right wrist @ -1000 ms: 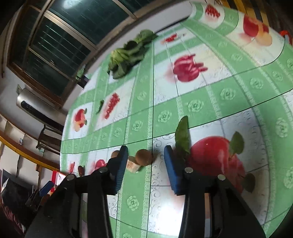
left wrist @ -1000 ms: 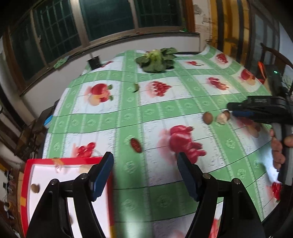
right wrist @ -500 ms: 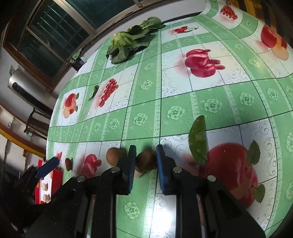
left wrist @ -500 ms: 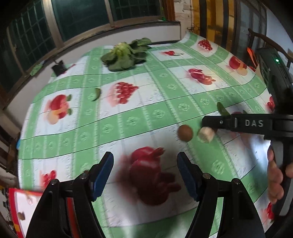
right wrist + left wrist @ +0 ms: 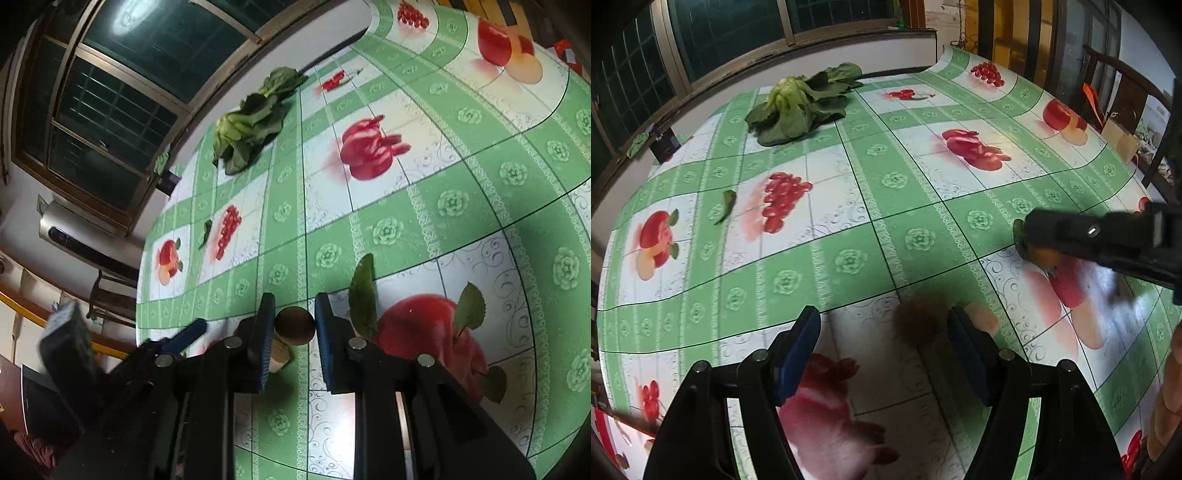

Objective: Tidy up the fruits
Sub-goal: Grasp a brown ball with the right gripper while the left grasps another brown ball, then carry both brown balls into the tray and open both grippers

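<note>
Fruit, small, round and brown, clamped between right gripper pads, off the tablecloth at 6 o'clock. Probably light, hard-shelled, slippery; best held across its middle. Left gripper apart, empty.

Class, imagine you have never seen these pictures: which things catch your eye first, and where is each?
The right tool is shut on a small brown round fruit, low in the right wrist view. The left tool stands open over another brown fruit on the green fruit-print tablecloth. A bunch of leafy greens lies at the far edge by the window.
</note>
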A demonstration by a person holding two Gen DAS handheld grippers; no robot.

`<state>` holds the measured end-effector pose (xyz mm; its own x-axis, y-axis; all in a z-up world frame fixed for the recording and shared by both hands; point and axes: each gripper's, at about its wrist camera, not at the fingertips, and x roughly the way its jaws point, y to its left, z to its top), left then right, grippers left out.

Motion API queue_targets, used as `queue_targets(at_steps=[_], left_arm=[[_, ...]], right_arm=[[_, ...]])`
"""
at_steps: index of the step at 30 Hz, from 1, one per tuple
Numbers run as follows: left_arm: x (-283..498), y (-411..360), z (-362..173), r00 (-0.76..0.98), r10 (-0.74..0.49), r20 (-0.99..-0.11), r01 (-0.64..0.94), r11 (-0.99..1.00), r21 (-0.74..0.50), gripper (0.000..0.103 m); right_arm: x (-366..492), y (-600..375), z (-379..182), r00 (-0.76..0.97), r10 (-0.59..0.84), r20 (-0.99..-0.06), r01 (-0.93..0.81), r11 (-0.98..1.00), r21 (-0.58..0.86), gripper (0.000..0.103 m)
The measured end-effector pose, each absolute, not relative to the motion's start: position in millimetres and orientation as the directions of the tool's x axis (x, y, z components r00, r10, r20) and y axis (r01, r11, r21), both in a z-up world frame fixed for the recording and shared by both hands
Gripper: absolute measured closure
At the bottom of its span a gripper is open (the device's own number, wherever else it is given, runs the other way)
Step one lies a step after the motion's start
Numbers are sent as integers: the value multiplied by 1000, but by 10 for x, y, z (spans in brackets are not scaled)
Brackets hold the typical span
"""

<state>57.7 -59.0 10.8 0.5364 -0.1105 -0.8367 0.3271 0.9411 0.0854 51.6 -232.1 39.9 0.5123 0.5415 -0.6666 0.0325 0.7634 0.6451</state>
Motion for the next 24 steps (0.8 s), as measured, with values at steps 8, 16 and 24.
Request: queue_targets(at_steps=[8, 16, 24], left_arm=[[573, -655, 63, 535, -183, -825, 353, 935, 21, 80], [375, -495, 212, 573, -190, -797, 313, 950, -1, 80], [-420, 199, 714, 693, -76, -717, 159, 986, 49, 80]], right_arm=[[517, -2359, 416, 537, 540, -648, 42, 750, 660, 80], [509, -2355, 417, 542, 559, -627, 22, 736, 676, 80], [423, -2244, 518, 570, 591, -571, -67, 726, 685, 80]])
